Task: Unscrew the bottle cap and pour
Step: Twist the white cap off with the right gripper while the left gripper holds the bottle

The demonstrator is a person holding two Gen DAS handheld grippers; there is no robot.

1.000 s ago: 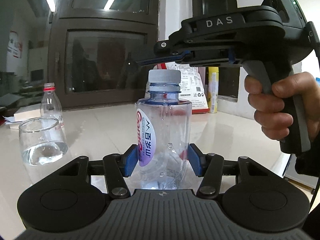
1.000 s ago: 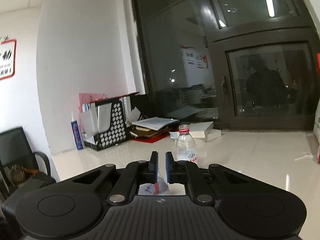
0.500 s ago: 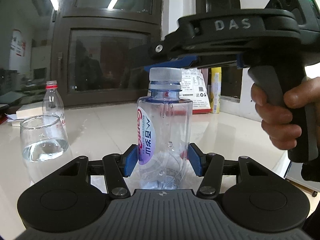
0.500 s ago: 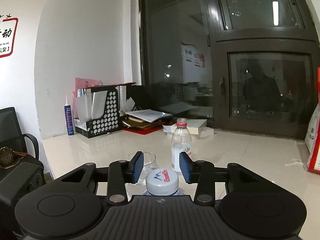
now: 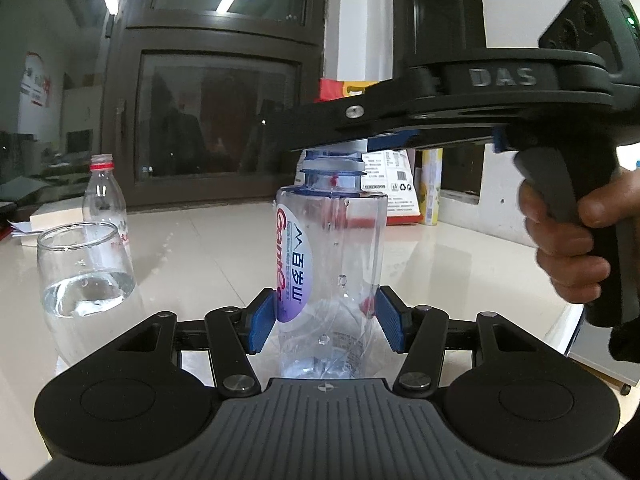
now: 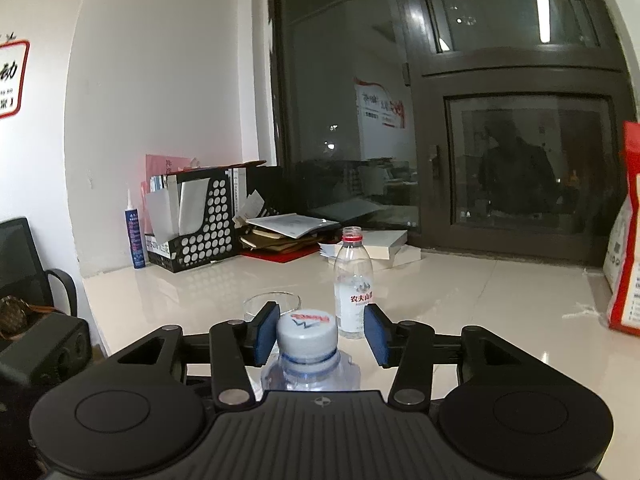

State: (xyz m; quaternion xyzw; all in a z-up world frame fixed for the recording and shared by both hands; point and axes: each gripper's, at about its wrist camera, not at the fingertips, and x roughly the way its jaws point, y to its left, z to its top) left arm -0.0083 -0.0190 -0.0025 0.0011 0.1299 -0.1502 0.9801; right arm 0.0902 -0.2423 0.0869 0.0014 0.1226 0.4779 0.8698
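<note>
Left wrist view. Left gripper closed on the clear water bottle, blue pads pressed against both sides of its lower body. Bottle upright on the pale glossy table, almost empty, label turned toward the left pad. Above it, right gripper reaching in level from the right, held by a hand on its grey grip; fingers down around the bottle's top, hiding most of the cap (only a white sliver visible beneath the black finger). To the left, a glass partly filled with water, well apart from the held bottle, and behind it a second bottle, uncapped, with a red neck ring.

Right wrist view. Looking forward over the cap, white with a red and blue logo, seated on the bottle's neck. Right gripper jaws opening, cap between them: left pad just beside or touching the cap's edge (hard to tell), right pad clearly apart from it. Not gripped. Beyond the fingers, the glass's rim and the second bottle upright on the table. Farther back, a black perforated file holder with papers, and a stack of documents against the dark window.
</note>
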